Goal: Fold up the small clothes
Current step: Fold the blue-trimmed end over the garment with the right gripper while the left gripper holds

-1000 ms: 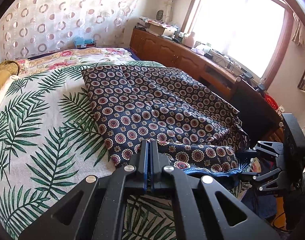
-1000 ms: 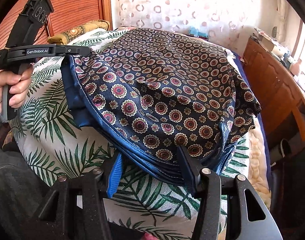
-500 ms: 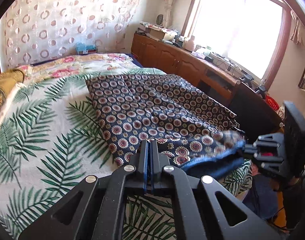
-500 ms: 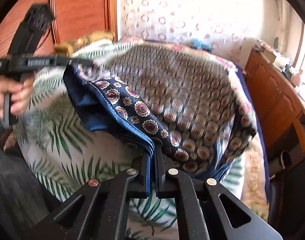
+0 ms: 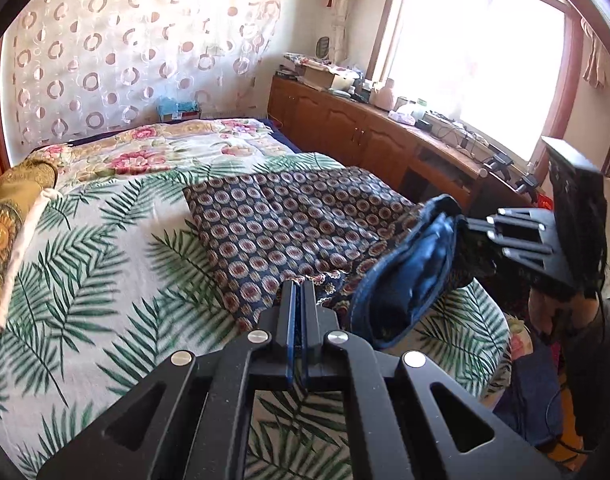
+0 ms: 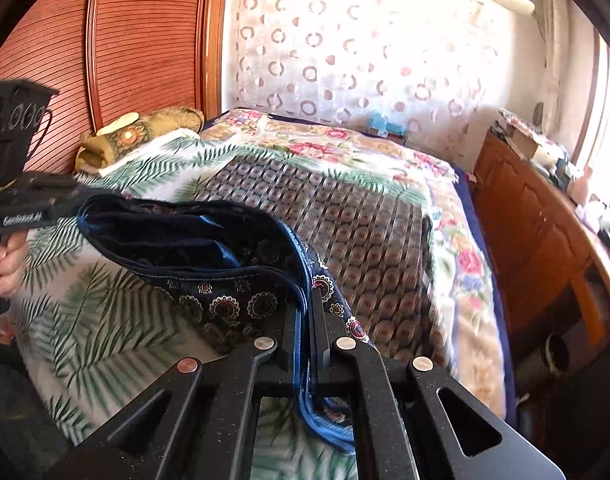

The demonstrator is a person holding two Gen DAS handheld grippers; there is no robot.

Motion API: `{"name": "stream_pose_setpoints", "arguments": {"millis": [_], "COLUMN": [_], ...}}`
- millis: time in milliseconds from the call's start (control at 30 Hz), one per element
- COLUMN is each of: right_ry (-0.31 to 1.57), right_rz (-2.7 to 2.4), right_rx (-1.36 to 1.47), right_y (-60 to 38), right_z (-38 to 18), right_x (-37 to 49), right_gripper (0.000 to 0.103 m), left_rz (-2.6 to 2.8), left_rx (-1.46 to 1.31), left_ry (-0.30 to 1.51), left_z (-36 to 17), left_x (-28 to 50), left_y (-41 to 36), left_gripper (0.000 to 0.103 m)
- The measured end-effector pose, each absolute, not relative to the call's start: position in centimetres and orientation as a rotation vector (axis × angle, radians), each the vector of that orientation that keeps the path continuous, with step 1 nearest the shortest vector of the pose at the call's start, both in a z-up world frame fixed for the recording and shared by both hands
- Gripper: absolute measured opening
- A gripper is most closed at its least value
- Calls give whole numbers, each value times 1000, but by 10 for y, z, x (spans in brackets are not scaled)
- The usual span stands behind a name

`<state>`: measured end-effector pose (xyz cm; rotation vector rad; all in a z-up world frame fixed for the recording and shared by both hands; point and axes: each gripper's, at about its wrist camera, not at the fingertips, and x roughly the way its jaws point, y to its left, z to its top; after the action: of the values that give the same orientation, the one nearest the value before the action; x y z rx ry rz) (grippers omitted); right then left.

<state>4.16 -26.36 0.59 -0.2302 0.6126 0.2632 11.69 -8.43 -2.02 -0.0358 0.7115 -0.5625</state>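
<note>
A navy garment with a round medallion print (image 5: 289, 216) lies on the palm-leaf bedspread (image 5: 85, 272). Its near hem, with a plain blue lining (image 5: 409, 280), is lifted off the bed between both grippers. My left gripper (image 5: 299, 286) is shut on the hem's left end. My right gripper (image 6: 307, 300) is shut on the hem's right end (image 6: 301, 272); blue hem fabric hangs through its jaws. The right gripper also shows in the left wrist view (image 5: 493, 232), and the left gripper shows in the right wrist view (image 6: 65, 200). The far part of the garment (image 6: 345, 216) rests flat.
A floral quilt (image 5: 165, 152) covers the far end of the bed. A yellow-green pillow (image 5: 9, 216) lies at the headboard side. A wooden cabinet (image 5: 365, 136) with clutter runs under the window on the right. A reddish wooden headboard (image 6: 125, 52) stands behind.
The right gripper shut on the hem's right end a second ago. Both grippers have since lifted the near hem off the bed and carried it toward the far end.
</note>
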Motion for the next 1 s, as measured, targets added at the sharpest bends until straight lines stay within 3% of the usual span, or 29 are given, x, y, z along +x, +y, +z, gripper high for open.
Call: {"name": "stream_pose_setpoints", "arguments": {"millis": [267, 567, 633, 767, 900, 1000], "right_ry": [606, 691, 688, 652, 636, 651], "right_rz": [256, 269, 279, 292, 285, 272], "right_rx": [-260, -192, -187, -189, -225, -235], "right_y": [-263, -269, -268, -269, -265, -262], "right_z": [7, -34, -34, -18, -9, -13], "right_x": [112, 181, 191, 207, 230, 254], "right_gripper": [2, 2, 2, 2, 2, 2], "left_rz": [-520, -509, -506, -498, -504, -505], "left_rx": [-49, -50, -50, -67, -69, -75], "left_ry": [737, 783, 778, 753, 776, 785], "left_z": [-24, -29, -28, -24, -28, -32], "left_x": [159, 204, 211, 223, 238, 246], "left_y": [-82, -77, -72, -64, -63, -63], "left_gripper": [2, 3, 10, 42, 50, 50]}}
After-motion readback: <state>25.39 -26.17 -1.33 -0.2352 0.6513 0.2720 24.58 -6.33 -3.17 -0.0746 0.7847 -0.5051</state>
